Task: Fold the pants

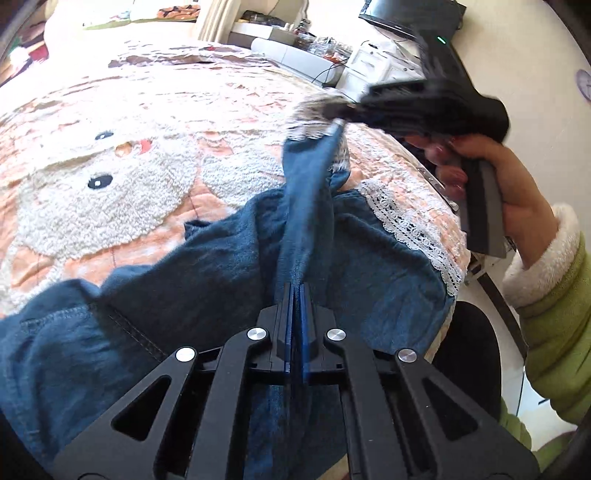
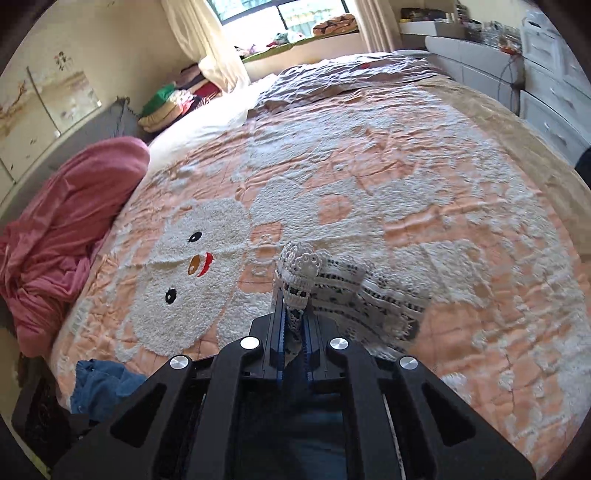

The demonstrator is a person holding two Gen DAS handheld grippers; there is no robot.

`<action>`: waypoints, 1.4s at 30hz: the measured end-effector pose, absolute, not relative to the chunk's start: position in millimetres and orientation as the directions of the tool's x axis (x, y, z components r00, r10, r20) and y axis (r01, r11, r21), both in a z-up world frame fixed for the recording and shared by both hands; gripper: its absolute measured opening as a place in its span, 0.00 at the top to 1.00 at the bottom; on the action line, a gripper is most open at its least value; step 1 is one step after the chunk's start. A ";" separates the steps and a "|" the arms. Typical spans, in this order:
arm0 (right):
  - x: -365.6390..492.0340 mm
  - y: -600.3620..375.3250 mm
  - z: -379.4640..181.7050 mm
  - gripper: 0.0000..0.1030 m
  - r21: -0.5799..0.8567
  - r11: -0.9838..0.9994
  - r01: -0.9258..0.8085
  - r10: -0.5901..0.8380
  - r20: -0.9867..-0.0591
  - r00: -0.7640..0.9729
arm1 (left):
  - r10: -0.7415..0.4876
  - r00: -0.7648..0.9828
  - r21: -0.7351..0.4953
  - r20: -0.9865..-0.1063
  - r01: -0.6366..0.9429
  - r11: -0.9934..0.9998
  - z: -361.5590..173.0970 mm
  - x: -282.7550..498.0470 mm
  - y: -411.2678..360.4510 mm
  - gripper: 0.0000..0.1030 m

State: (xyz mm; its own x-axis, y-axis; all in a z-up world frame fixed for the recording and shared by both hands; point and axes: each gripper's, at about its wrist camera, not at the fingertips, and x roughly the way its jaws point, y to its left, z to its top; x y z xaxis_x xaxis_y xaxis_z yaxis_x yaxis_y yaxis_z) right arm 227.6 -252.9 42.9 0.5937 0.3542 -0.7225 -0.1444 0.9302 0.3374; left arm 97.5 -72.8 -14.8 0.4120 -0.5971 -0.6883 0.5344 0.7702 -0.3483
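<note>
Pants (image 1: 207,273) still crumpled on the bed (image 1: 110,110) ahead of the left tool (image 1: 294,291), pinched on a denim fold, right tool (image 2: 293,314) clamped on the lace hem (image 2: 303,266) and lifted, no fold laid yet

Bright daylight pours in through the window (image 2: 284,16) at the far end of the bed (image 2: 424,155) — cream curtains (image 2: 207,40) hang beside it, and a sill under it is piled with cloth. The bed fills the room, spread with a peach quilt showing a white bear face (image 2: 184,266). Left of the bed, a pink blanket (image 2: 66,221) lies bunched against a grey headboard, with pale paintings (image 2: 48,99) on the wall above. Right of the bed — white drawers (image 2: 554,96) and a cluttered shelf.
</note>
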 end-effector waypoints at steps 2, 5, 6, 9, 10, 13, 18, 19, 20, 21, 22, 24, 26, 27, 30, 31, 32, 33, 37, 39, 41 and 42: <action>205.7 -276.5 48.7 0.94 0.400 0.909 -0.120 0.384 -0.688 0.616 | -0.613 0.411 -0.333 -0.675 0.572 0.750 -7.1 94.9 -72.1 1.00; 171.9 -300.6 53.2 0.94 0.427 0.900 -0.087 0.378 -0.666 0.644 | -0.619 0.407 -0.283 -0.672 0.631 0.722 -0.5 82.2 -72.8 1.00; 159.8 -307.4 54.5 0.94 0.439 0.895 -0.076 0.378 -0.658 0.651 | -0.615 0.405 -0.267 -0.677 0.643 0.718 0.2 81.0 -73.5 1.00; 121.3 -323.9 54.9 0.94 0.474 0.878 -0.067 0.390 -0.628 0.673 | -0.608 0.401 -0.233 -0.685 0.670 0.704 -0.4 73.4 -72.0 1.00; 110.8 -327.8 53.1 0.94 0.474 0.878 -0.060 0.385 -0.628 0.676 | -0.613 0.392 -0.233 -0.686 0.680 0.695 -0.5 70.9 -71.1 1.00; 81.0 -342.4 37.0 0.94 0.471 0.882 -0.017 0.366 -0.662 0.654 | -0.607 0.388 -0.196 -0.694 0.708 0.678 -4.6 60.5 -72.3 1.00; 54.6 -365.4 5.0 0.94 0.499 0.863 0.080 0.347 -0.700 0.624 | -0.597 0.404 -0.123 -0.693 0.750 0.650 -9.0 45.1 -86.2 0.66; 51.6 -368.9 2.3 0.94 0.525 0.847 0.087 0.363 -0.689 0.627 | -0.586 0.408 -0.103 -0.700 0.755 0.648 -10.9 43.7 -91.0 0.64; 49.8 -371.9 2.3 0.94 0.538 0.838 0.087 0.371 -0.680 0.632 | -0.578 0.407 -0.084 -0.707 0.763 0.641 -12.6 42.0 -96.1 0.64; 49.6 -372.4 4.2 0.94 0.541 0.837 0.083 0.373 -0.675 0.637 | -0.565 0.413 -0.059 -0.714 0.769 0.637 -14.2 41.0 -101.2 0.61; 49.8 -370.9 7.0 0.94 0.539 0.839 0.075 0.373 -0.670 0.642 | -0.545 0.430 -0.024 -0.720 0.769 0.638 -16.0 40.7 -107.0 0.60; 53.1 -369.0 15.3 0.94 0.548 0.835 0.053 0.387 -0.652 0.652 | -0.518 0.448 0.019 -0.729 0.769 0.639 -18.4 41.5 -117.1 0.60; 59.1 -367.1 24.6 0.94 0.554 0.832 0.034 0.397 -0.636 0.662 | -0.526 0.450 0.027 -0.721 0.778 0.628 -18.2 42.9 -126.4 0.60; 61.2 -365.4 28.5 0.94 0.553 0.833 0.025 0.398 -0.630 0.667 | -0.529 0.453 0.032 -0.718 0.781 0.624 -18.0 42.8 -131.3 0.60; 68.9 -364.1 37.9 0.94 0.565 0.825 0.009 0.411 -0.612 0.676 | -0.538 0.465 0.050 -0.703 0.787 0.615 -19.4 40.6 -143.3 0.60; 70.5 -364.3 40.2 0.94 0.566 0.825 0.006 0.412 -0.608 0.679 | -0.533 0.470 0.058 -0.703 0.786 0.616 -21.0 40.9 -146.9 0.60; 72.1 -364.1 42.8 0.94 0.564 0.826 0.004 0.411 -0.606 0.681 | -0.529 0.469 0.061 -0.707 0.786 0.615 -23.4 42.5 -149.2 0.67; 72.8 -364.5 45.0 0.94 0.562 0.827 0.005 0.407 -0.604 0.685 | -0.516 0.466 0.063 -0.718 0.783 0.619 -25.7 44.7 -151.3 1.00; 66.9 -363.3 43.9 0.94 0.534 0.846 0.006 0.393 -0.630 0.670 | -0.567 0.396 -0.057 -0.722 0.783 0.619 -17.5 58.4 -132.1 1.00; 59.2 -360.5 36.4 0.94 0.499 0.867 0.004 0.380 -0.665 0.643 | -0.610 0.370 -0.097 -0.701 0.798 0.595 -6.0 56.6 -117.2 1.00; 52.5 -357.3 24.3 0.94 0.483 0.875 0.009 0.380 -0.699 0.606 | -0.630 0.344 -0.115 -0.696 0.813 0.571 -0.7 50.1 -108.1 1.00; 49.4 -354.2 17.6 0.94 0.463 0.886 0.010 0.371 -0.722 0.584 | -0.620 0.343 -0.100 -0.706 0.818 0.567 -1.8 46.6 -107.8 1.00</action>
